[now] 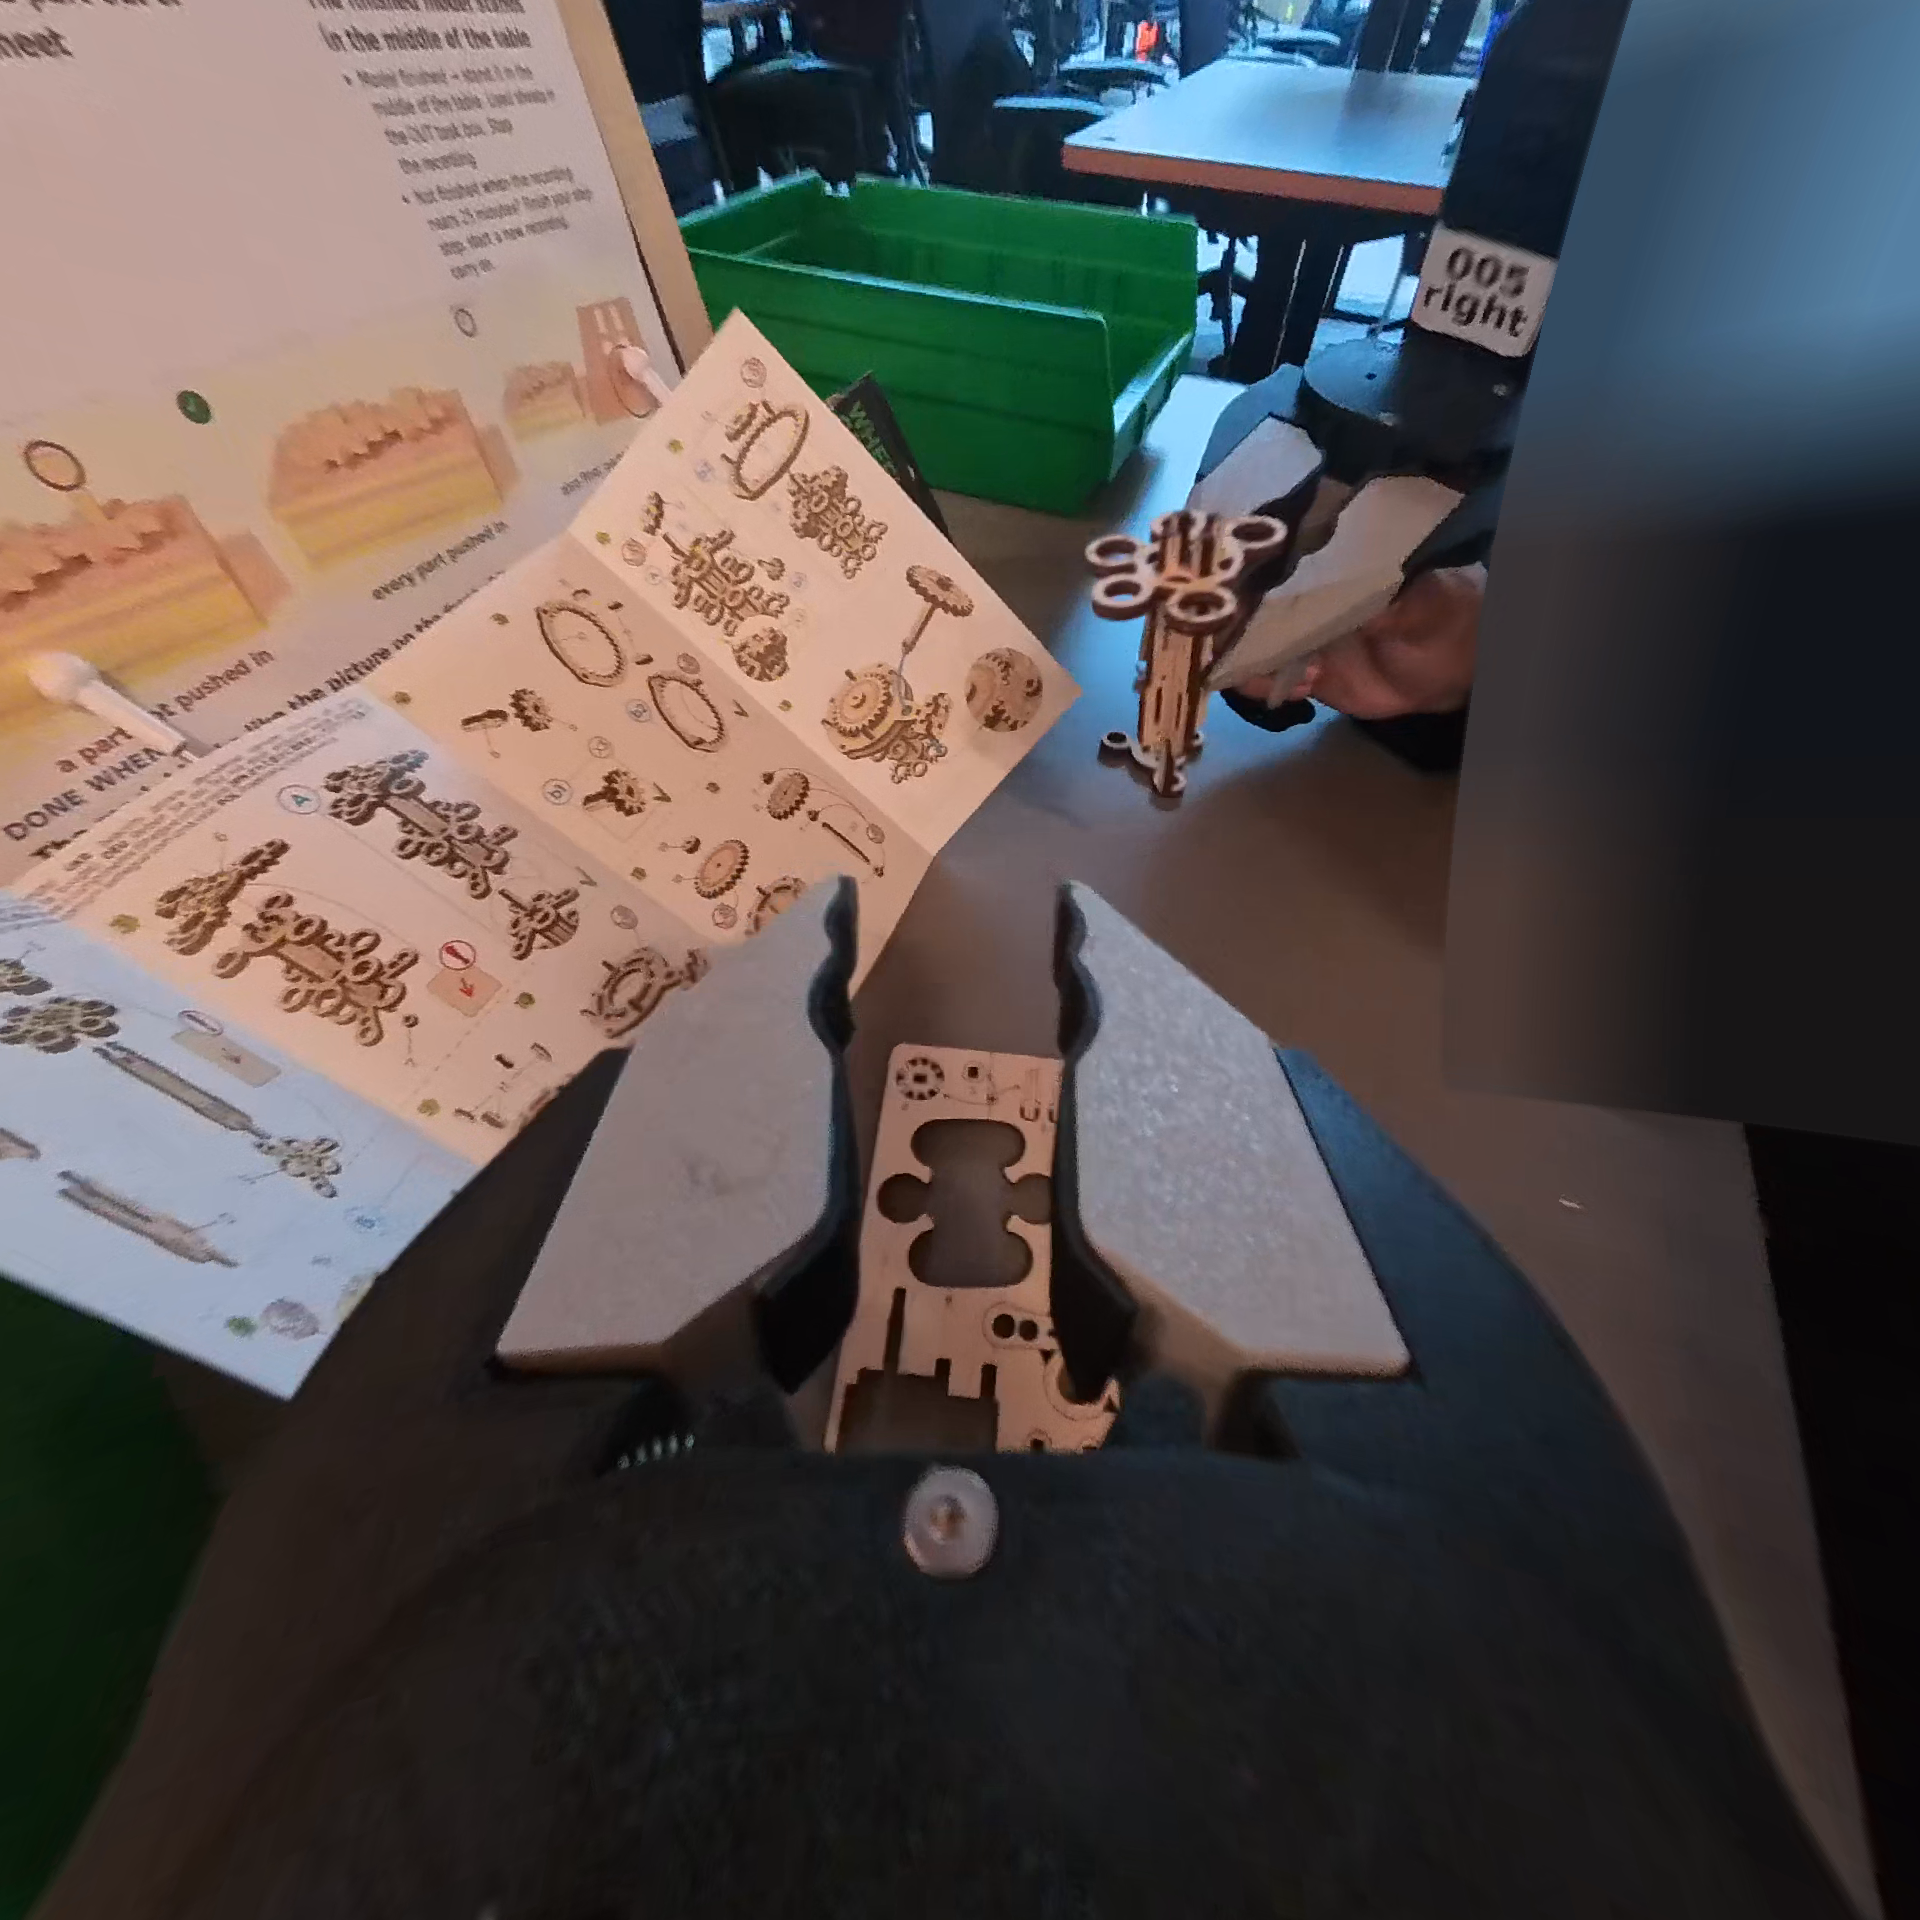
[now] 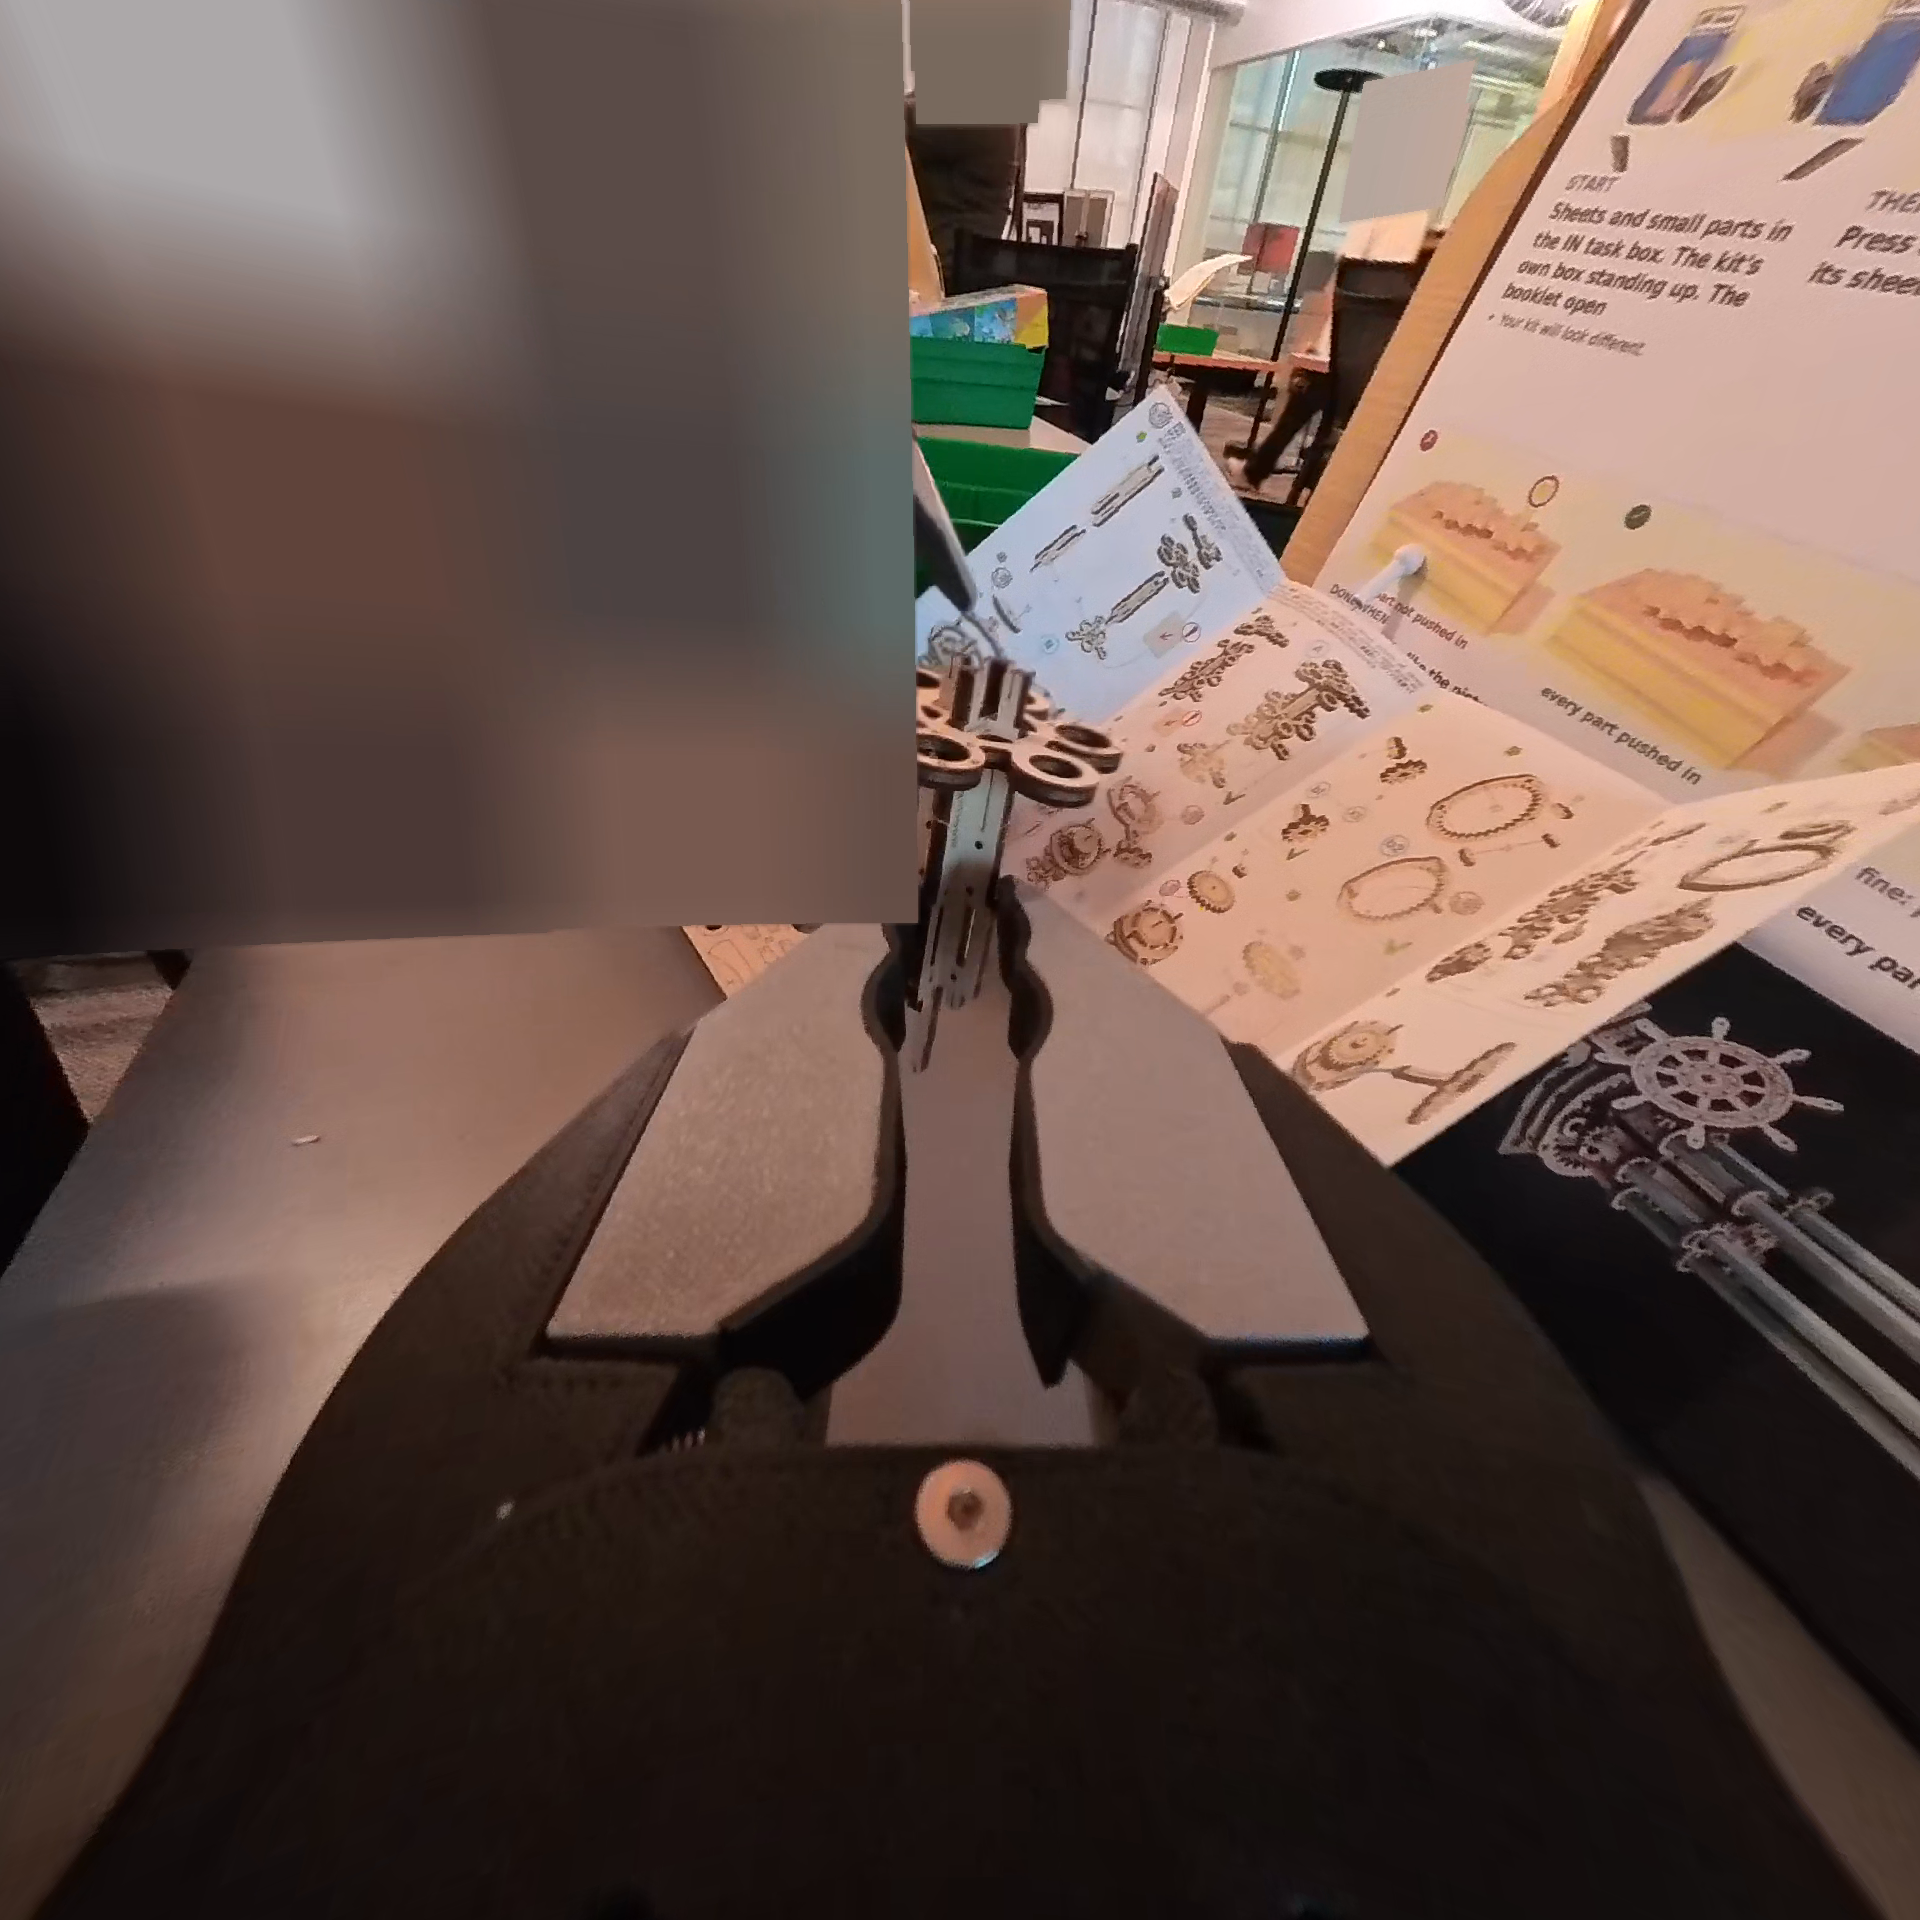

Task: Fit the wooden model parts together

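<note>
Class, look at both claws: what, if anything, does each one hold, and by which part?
The right claw grips the wooden model assembly by its upright shaft, below the ringed piece. The left claw is open, holding nothing, above the wooden parts sheet.

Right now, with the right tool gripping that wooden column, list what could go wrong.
1. The right tool pinches the column along one side, foot at the table; a tilt could snap its thin foot or ring plate.
2. The left tool hangs open over the sheet, holding nothing; closing there could crack the cut-out sheet.
3. The booklet lies close by and could snag either tool.
</note>
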The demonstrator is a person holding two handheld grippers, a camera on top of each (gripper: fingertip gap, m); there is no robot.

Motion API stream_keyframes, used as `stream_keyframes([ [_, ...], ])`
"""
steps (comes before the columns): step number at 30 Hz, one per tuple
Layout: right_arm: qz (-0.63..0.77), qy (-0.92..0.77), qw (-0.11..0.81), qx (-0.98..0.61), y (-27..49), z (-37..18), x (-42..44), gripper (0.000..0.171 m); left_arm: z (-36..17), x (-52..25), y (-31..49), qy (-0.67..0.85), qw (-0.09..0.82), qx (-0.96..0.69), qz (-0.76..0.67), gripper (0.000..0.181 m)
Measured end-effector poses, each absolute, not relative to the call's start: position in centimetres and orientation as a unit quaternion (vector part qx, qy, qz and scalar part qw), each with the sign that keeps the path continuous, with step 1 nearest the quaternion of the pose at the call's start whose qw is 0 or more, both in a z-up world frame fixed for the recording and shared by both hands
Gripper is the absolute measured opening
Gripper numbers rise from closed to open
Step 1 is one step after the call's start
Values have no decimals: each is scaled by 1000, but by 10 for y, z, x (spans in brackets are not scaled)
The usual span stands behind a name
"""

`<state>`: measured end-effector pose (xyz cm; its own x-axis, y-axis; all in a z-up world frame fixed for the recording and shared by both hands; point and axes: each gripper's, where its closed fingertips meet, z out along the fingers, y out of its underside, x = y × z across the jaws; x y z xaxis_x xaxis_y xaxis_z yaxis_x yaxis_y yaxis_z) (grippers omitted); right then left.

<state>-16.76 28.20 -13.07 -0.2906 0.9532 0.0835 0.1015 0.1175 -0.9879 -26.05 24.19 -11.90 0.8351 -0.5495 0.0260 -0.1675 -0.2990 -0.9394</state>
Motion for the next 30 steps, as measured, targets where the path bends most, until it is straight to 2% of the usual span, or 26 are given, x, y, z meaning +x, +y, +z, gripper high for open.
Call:
stream_keyframes([
  [9, 539, -597, 396, -443, 286, -129, -170, 11, -141, -253, 247, 238, 509, -810, -169, 33],
  [18, 624, -520, 329, -482, 307, -120, -166, 11, -148, -252, 250, 230, 499, -817, -171, 32],
  [30, 587, -575, 337, -460, 284, -129, -167, 11, -168, -219, 241, 288, 465, -815, -191, 27],
])
